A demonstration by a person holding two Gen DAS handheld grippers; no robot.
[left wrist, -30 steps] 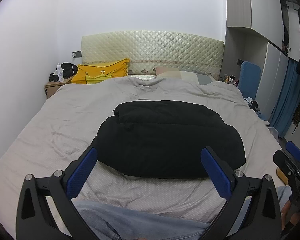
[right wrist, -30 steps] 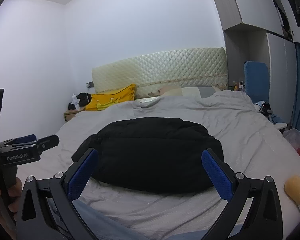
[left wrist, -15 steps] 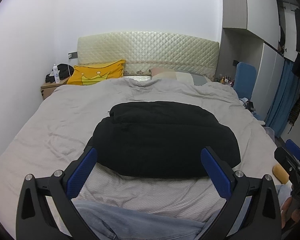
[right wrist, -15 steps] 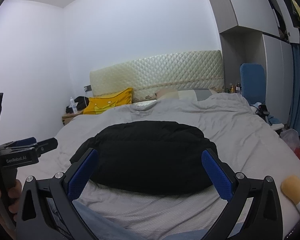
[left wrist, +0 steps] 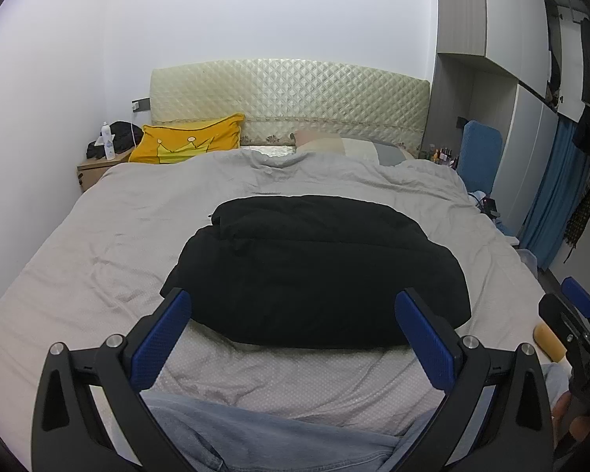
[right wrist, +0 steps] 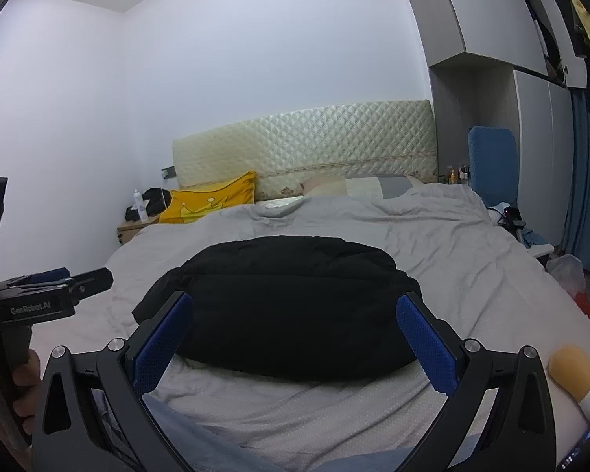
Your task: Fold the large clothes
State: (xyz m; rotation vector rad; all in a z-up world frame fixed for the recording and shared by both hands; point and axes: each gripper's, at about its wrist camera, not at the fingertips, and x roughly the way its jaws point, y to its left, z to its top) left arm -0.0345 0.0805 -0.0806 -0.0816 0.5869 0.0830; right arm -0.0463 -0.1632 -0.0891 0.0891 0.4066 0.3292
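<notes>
Black garment (left wrist: 314, 271) lies folded in a compact bundle mid-bed (left wrist: 98, 244), clear of both tools. Your left gripper (left wrist: 293, 326) and right gripper (right wrist: 293, 326) hang short of it, jaws spread and empty, consistent with a completed fold.

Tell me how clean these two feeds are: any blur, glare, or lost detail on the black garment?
Left wrist: sharp, even soft light, no glare; the garment shows a few folds but mostly reads as flat black. Right wrist: equally sharp, though the garment is darker with almost no seam detail. Both: heavy fisheye bending of the walls, dark vignette in the corners.
</notes>
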